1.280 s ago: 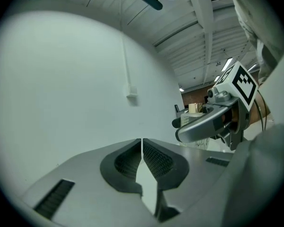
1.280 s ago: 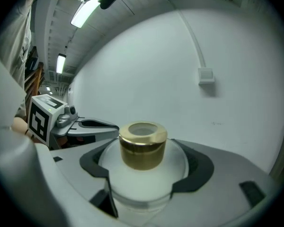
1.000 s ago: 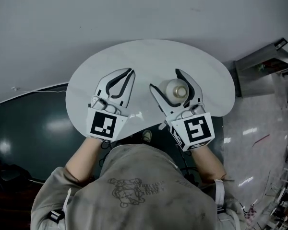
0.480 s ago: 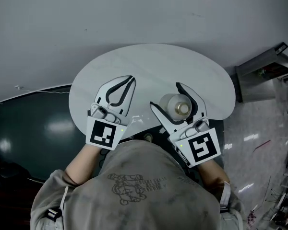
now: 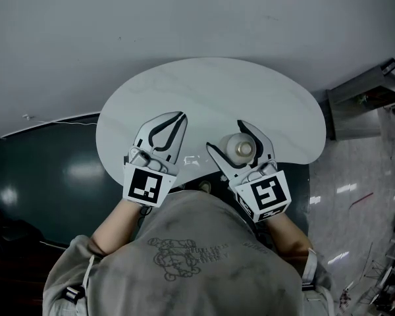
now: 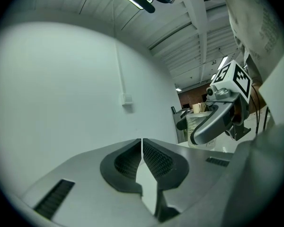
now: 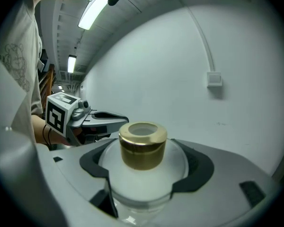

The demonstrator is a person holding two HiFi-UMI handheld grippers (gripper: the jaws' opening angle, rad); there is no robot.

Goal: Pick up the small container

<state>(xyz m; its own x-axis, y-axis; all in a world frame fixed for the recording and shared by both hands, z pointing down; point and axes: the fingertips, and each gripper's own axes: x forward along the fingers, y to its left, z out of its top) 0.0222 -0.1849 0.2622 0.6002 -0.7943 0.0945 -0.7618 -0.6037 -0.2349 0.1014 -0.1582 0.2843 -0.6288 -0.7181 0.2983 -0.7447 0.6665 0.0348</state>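
Right gripper [image 5: 232, 139] clamps the small container [image 7: 143, 148].
Its jaws press both sides of the white body, over the near edge of the round table [image 5: 204, 84]; left gripper [image 6: 142, 151] is closed, empty.

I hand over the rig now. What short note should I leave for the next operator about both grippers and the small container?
Left gripper: shut, empty, over the left part of the table.
Right gripper: shut on the small container, pads against its frosted body below the gold neck.
Done: the grasp.
Left: the lift. Whether the container is already off the table cannot be told.
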